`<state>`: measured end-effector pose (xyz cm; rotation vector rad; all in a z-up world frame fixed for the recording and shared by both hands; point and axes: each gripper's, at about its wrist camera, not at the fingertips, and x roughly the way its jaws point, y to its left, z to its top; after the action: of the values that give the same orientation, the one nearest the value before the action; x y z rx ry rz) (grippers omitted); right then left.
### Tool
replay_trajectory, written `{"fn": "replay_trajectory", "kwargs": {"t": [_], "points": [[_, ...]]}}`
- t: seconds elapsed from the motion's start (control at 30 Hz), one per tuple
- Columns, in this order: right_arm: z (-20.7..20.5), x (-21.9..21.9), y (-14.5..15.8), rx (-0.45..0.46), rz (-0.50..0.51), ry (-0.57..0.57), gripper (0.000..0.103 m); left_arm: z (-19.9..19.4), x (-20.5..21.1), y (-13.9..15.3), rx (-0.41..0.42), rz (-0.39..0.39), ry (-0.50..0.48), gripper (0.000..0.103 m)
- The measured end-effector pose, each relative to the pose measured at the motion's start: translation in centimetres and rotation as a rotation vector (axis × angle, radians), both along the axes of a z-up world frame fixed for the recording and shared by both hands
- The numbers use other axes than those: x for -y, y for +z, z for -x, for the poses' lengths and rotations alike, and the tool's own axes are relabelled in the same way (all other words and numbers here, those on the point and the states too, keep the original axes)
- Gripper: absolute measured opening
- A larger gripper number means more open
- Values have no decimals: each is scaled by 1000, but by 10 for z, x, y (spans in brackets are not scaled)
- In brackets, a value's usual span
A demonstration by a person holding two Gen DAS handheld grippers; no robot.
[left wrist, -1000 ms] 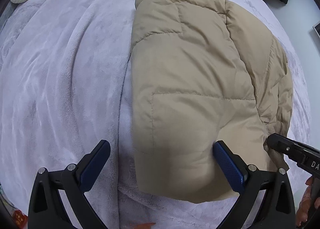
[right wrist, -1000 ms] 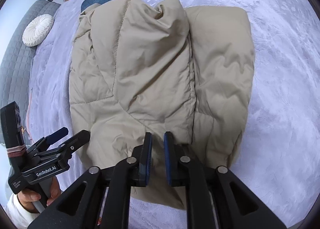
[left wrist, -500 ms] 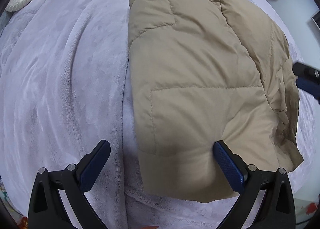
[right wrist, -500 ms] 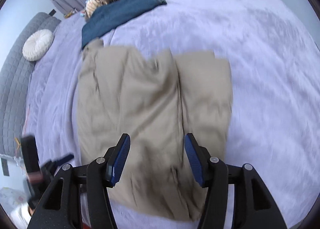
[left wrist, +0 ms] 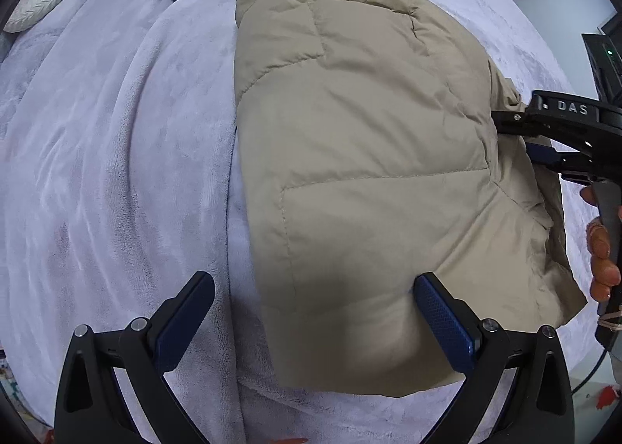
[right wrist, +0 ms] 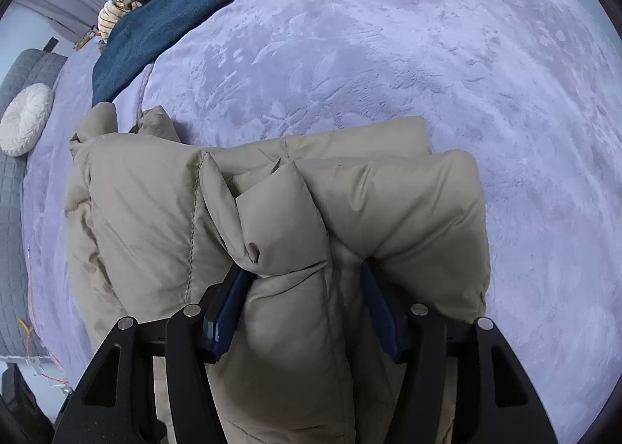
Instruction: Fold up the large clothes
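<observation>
Jacket [left wrist: 361, 156], puffy, light and slippery, is best pinched at seams; right gripper [right wrist: 303, 312] straddles a thick fold, left gripper [left wrist: 315, 319] gapes empty.

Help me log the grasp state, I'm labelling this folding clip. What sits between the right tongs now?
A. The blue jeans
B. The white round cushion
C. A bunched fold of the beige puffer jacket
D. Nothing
C: in the right wrist view a thick fold of the beige puffer jacket fills the gap between the right tongs.
</observation>
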<state>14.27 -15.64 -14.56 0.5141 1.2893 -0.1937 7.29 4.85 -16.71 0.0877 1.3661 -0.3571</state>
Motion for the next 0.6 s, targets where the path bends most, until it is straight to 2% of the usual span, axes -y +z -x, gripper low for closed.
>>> {"fn": "replay_trajectory", "kwargs": {"t": [0.23, 0.43, 0.6], "points": [[44, -4, 45, 37, -41, 67, 73, 19, 5, 26, 47, -5, 11, 103], [93, -8, 65, 55, -59, 121, 74, 53, 9, 55, 95, -29, 22, 103], [133, -7, 78, 52, -69, 149, 79, 81, 22, 79, 116, -27, 31, 103]]}}
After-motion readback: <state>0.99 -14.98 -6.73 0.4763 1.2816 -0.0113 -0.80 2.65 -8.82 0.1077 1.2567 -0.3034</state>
